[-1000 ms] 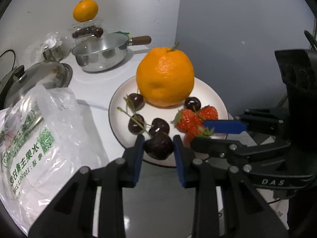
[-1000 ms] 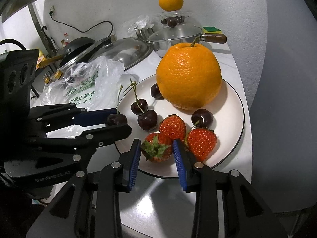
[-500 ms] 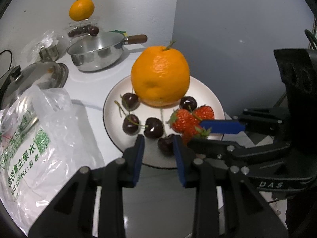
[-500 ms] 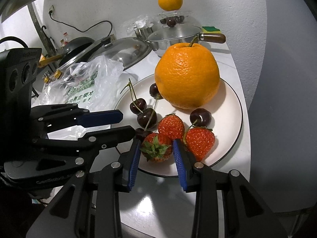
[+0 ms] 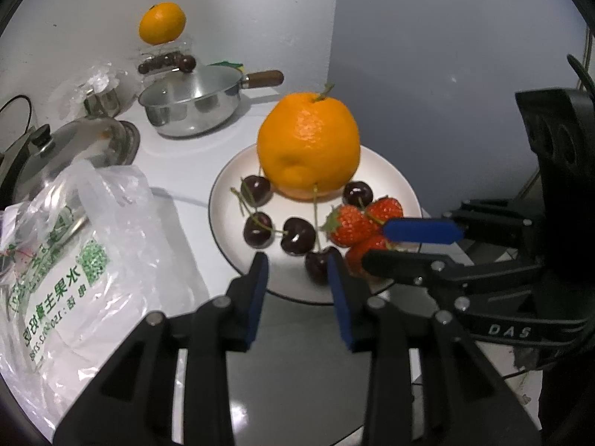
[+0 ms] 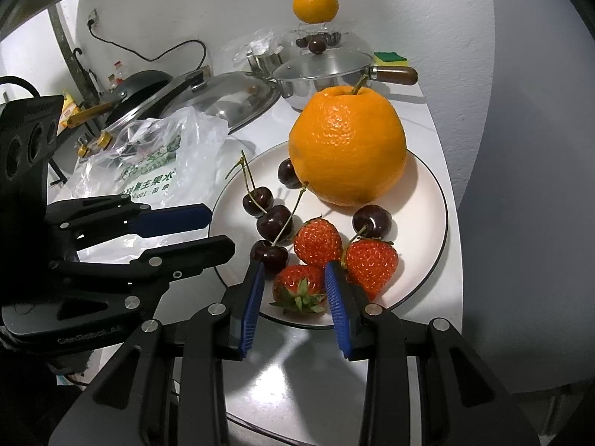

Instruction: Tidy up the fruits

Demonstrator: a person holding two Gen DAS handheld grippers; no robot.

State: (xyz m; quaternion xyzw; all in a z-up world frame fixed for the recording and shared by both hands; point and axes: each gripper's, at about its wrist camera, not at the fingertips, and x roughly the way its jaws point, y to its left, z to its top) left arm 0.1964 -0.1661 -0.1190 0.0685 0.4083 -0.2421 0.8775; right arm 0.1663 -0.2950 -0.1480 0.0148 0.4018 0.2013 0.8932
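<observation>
White plate with thin dark rim sits on a white counter; it carries one large orange with a short stem, five dark cherries and three strawberries.

Left gripper: jaws parted, nothing between the blue pads; tips hover at the near rim of the plate; the nearest cherry lies on the plate just beside the right-hand pad, contact not determinable. Housing of this gripper, seen from the right wrist view, bears raised lettering reading roughly "GenRobot.AI".

Right gripper: jaws parted around the nearest strawberry, leafy end toward the camera; pads sit at either side of the fruit; whether they press it, cannot tell; fruit appears to rest on the plate. Body of this gripper, seen from the left wrist view, reads "DAS".

Left of the plate: crumpled clear plastic bag printed in green; Chinese characters legible, including "水果" and "电话", followed by a number starting "150", remainder unreadable.

Behind: small steel saucepan with glass lid and brown wooden handle; large domed lid; yellow-green sponge; a small mandarin perched on a clear stand with more cherries beneath it; black pan and cable at far left.
</observation>
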